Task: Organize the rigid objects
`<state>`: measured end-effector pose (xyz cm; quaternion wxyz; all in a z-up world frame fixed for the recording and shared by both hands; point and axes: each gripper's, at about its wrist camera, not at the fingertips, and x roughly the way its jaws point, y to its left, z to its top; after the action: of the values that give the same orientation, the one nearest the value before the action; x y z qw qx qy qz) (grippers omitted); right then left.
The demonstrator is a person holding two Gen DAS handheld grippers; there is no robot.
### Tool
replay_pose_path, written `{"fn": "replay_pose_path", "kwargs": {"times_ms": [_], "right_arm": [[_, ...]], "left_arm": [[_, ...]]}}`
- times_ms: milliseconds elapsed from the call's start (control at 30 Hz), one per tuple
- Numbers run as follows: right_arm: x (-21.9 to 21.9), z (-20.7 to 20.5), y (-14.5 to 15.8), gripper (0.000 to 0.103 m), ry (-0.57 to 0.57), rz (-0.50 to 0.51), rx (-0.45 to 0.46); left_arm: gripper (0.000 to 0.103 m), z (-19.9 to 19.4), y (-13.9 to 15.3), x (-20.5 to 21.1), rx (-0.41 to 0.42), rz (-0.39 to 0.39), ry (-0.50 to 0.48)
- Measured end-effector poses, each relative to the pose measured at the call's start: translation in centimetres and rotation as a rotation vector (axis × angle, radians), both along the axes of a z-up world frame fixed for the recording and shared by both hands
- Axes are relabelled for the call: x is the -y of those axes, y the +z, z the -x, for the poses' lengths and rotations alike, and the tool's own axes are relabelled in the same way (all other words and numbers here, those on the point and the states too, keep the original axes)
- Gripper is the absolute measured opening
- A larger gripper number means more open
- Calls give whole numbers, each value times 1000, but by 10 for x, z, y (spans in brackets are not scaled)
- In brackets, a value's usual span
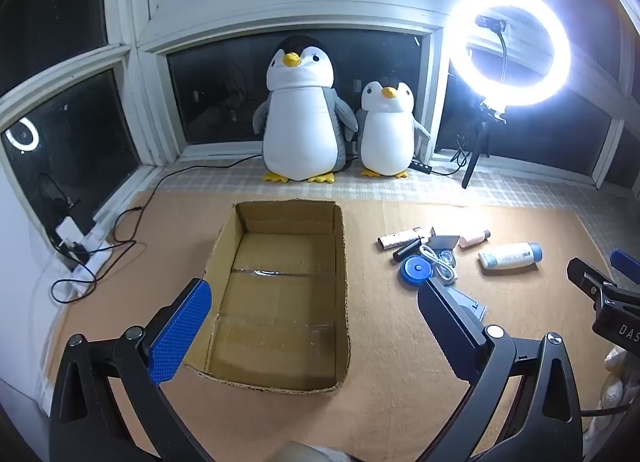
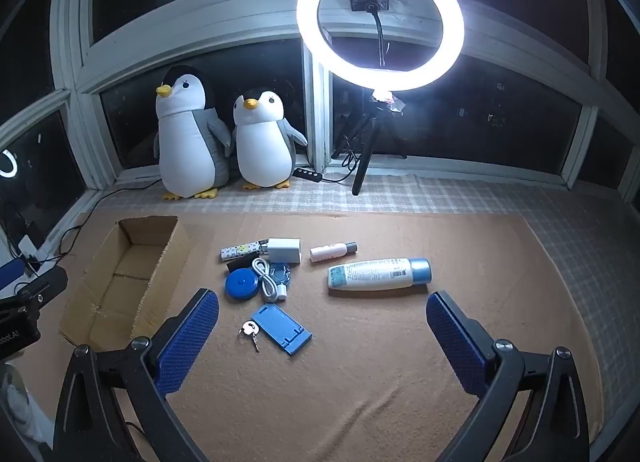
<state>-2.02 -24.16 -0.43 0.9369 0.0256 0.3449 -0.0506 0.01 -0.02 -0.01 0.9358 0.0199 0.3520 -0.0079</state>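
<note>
Blue stand between spread fingers.

My left wrist camera looks down over the cardboard box, my right over the white bottle, both facing the ring light, sharing box and clutter.

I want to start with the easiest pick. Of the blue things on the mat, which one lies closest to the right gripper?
The flat blue plastic phone stand, beside the small key. The round blue tape measure and the blue-capped white bottle lie farther back.
</note>
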Motion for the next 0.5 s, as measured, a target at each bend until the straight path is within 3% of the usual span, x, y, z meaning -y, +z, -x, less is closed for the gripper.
{"fn": "replay_pose_path", "kwargs": {"times_ms": [500], "right_arm": [[0, 1, -1, 103, 3, 29, 0]], "left_arm": [[102, -1, -1, 0, 4, 20, -9]]}}
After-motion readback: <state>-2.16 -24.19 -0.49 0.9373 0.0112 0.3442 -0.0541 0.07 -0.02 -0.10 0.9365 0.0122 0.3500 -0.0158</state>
